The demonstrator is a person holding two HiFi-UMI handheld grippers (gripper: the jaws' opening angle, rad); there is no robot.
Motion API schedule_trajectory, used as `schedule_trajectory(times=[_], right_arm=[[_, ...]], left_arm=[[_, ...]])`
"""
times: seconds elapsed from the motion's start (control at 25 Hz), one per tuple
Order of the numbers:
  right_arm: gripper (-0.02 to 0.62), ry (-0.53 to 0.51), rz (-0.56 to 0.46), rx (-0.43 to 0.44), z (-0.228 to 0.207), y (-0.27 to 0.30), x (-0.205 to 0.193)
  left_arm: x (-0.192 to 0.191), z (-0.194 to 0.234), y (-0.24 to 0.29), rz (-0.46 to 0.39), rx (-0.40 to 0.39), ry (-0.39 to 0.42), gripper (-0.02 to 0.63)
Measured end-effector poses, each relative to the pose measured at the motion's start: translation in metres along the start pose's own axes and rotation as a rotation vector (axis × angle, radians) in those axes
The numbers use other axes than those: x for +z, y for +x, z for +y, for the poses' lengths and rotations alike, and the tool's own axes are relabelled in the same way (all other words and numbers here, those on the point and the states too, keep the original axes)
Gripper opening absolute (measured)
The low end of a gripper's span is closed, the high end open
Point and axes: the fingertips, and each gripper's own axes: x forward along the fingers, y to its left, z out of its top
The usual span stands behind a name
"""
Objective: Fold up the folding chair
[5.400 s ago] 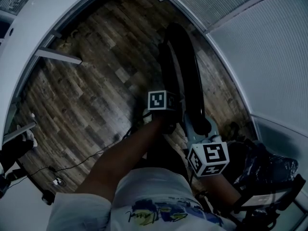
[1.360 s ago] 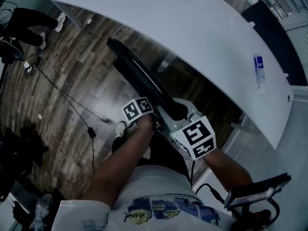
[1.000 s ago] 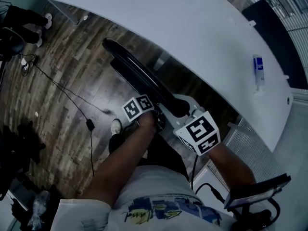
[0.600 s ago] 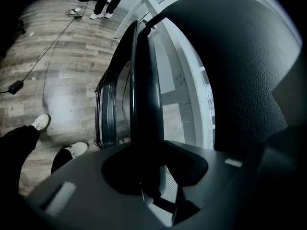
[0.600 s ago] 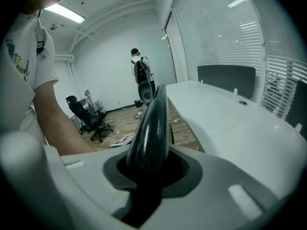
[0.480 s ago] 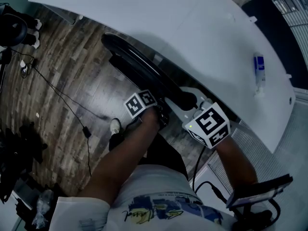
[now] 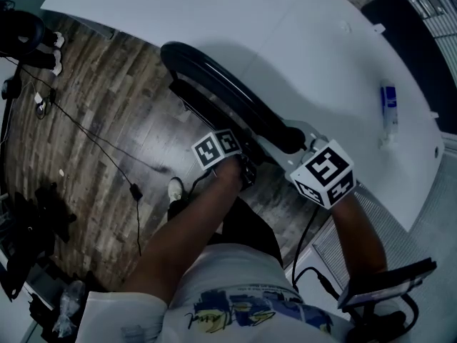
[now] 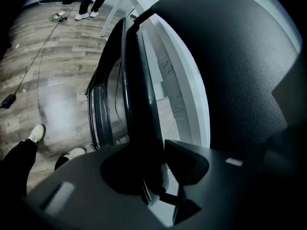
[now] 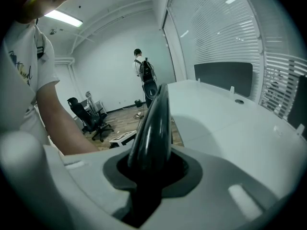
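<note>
Folding chair (image 7: pixel 221 95) sits folded flat beside the white table (image 7: pixel 300 41) in the head view; only the gripper views show the left gripper (image 8: pixel 153 164) and right gripper (image 9: pixel 149 174) each clamped on its black edge (a distant person (image 9: pixel 142 75) shows rightward).

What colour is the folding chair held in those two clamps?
The folding chair is glossy black, clearest in the head view.

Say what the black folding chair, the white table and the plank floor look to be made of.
Black folding chair: probably moulded plastic; glossy rim, pebbled grain on its broad panel.
White table: smooth matte top, likely laminate.
Plank floor: wood-patterned boards with slight sheen; real wood or laminate, cannot tell.
</note>
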Motion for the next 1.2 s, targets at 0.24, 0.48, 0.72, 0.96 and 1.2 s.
schedule_trajectory(times=[0.24, 0.48, 0.72, 0.96, 1.2], right_arm=[[0.081, 0.018, -0.005, 0.005, -0.005, -0.001, 0.001], [0.081, 0.029, -0.006, 0.003, -0.015, -0.001, 0.002], [0.081, 0.032, -0.007, 0.005, -0.019, -0.001, 0.001], [0.084, 0.009, 0.005, -0.036, -0.024, 0.002, -0.001], [0.1, 0.027, 0.017, -0.055, -0.029, 0.003, -0.003]], left_arm=[[0.001, -0.002, 0.001, 0.004, -0.012, 0.013, 0.155], [0.004, -0.008, 0.004, 0.013, -0.029, 0.032, 0.156], [0.004, -0.008, 0.007, 0.036, -0.04, 0.045, 0.166], [0.005, -0.008, 0.011, 0.079, -0.076, 0.081, 0.179], [0.006, -0.009, 0.013, 0.102, -0.114, 0.126, 0.192]])
